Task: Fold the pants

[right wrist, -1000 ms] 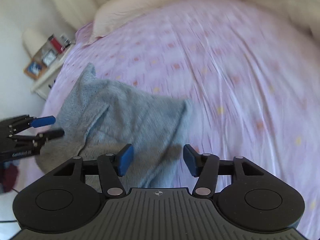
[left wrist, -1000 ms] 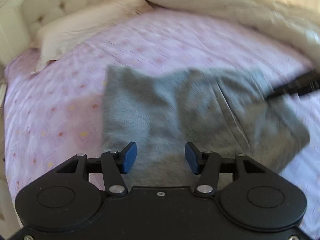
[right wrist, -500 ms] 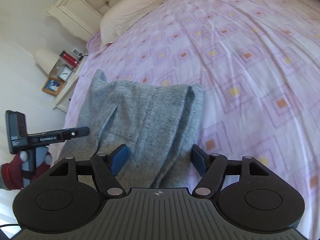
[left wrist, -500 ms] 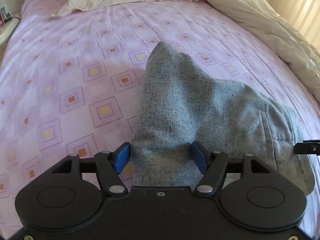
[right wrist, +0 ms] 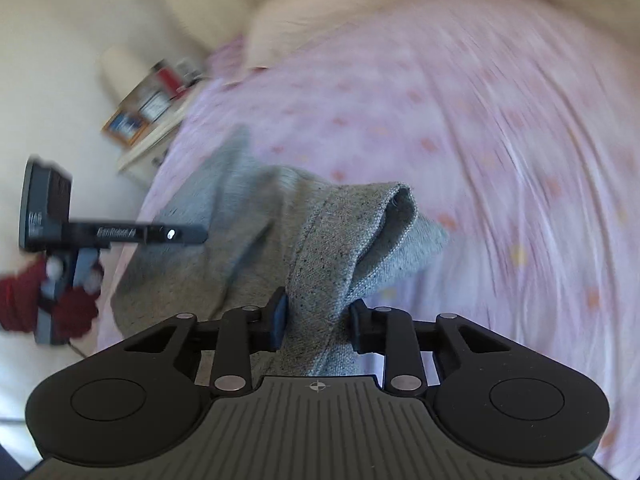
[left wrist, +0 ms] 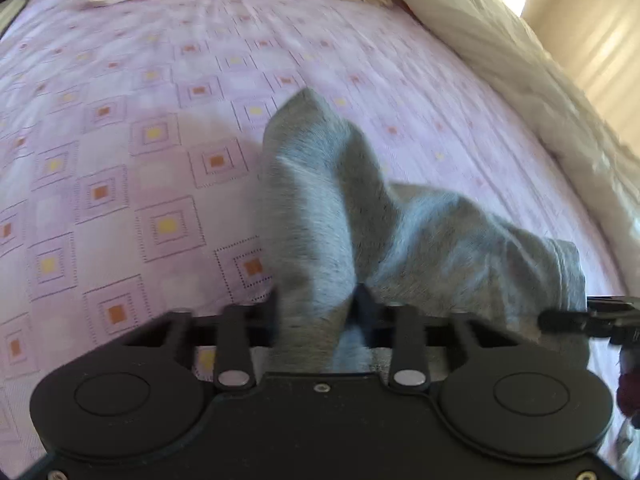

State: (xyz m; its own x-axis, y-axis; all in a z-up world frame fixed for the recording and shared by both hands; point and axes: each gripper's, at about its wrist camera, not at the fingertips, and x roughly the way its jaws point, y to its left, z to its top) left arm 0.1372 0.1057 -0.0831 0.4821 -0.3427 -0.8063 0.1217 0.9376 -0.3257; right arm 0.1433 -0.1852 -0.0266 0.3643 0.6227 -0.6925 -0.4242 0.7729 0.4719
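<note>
Both our grippers, left gripper [left wrist: 316,312] and right gripper [right wrist: 316,320], have just been closing; their fingers now pinch the grey pants [right wrist: 256,240], bunched on the bed [left wrist: 120,140]. Uneven lifting could twist our fold.

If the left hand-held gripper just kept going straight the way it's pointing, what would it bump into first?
The grey pants: the left hand-held gripper has just been closing and now pinches a fold of them, and more of the cloth is bunched up directly ahead. Beyond that, probably the pink bedsheet; depth is hard to judge.
</note>
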